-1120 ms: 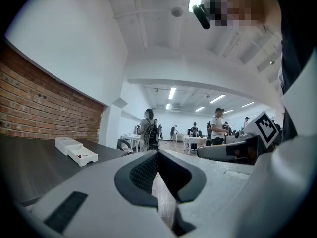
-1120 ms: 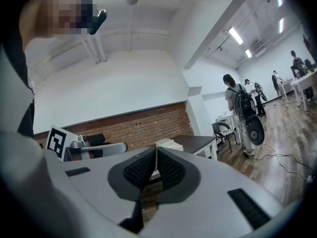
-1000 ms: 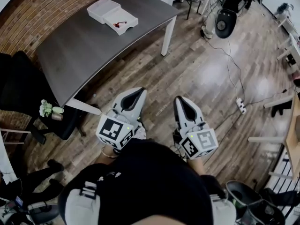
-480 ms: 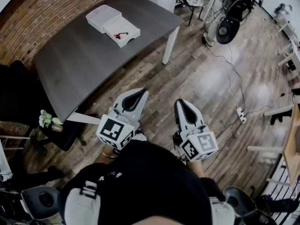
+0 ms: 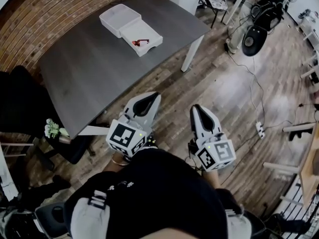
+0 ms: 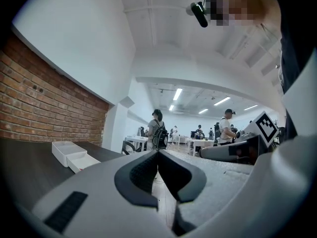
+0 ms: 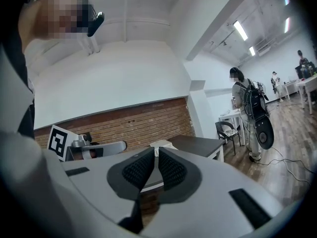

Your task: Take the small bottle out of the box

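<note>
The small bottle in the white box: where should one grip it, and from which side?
Grip the bottle across its middle, from straight above: it lies flat in the shallow open tray, and the tray's walls would block a sideways approach.

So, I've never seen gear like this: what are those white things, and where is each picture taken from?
They are hand-held tools, one per hand, each ending in two-jawed tongs. The downward picture comes from a camera on the person's head and shows the left tongs and right tongs. The other two come from cameras riding on each tool, looking along its jaws. The dark table carries an open white box with a small red item inside. Nothing is held: the left tongs are shut, the right are opening, both empty.
</note>
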Action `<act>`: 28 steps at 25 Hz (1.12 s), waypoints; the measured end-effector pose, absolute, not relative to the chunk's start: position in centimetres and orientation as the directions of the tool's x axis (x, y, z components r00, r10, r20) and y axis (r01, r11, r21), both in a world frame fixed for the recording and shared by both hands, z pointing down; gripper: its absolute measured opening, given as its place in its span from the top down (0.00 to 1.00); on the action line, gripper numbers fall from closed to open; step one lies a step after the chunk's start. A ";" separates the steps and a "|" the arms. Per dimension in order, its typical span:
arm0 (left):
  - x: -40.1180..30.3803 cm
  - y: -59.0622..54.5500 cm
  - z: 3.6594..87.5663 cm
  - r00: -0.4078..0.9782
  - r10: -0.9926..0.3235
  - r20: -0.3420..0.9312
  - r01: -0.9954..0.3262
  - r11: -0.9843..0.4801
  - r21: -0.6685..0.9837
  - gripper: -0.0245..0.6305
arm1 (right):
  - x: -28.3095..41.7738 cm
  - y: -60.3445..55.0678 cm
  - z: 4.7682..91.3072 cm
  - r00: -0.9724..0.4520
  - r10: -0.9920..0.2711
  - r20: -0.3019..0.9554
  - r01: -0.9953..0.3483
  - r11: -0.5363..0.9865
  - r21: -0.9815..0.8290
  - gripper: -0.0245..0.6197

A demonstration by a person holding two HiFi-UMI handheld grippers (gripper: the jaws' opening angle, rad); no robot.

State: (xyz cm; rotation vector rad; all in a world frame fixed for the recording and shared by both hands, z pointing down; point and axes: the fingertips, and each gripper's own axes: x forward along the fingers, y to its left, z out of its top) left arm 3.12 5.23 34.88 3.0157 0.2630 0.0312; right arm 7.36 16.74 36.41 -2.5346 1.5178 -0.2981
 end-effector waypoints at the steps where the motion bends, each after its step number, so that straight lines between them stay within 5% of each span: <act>1: 3.4 4.4 35.0 0.985 0.171 0.009 0.169 -0.978 0.118 0.96 | 7.7 15.9 36.4 0.459 -0.885 0.083 -0.851 -0.464 -0.246 0.92; 28: 6.0 -9.6 37.0 1.000 -0.028 0.014 -0.030 -0.989 0.142 0.96 | 13.7 1.0 37.8 0.281 -0.954 0.101 -0.924 -0.297 -0.242 0.90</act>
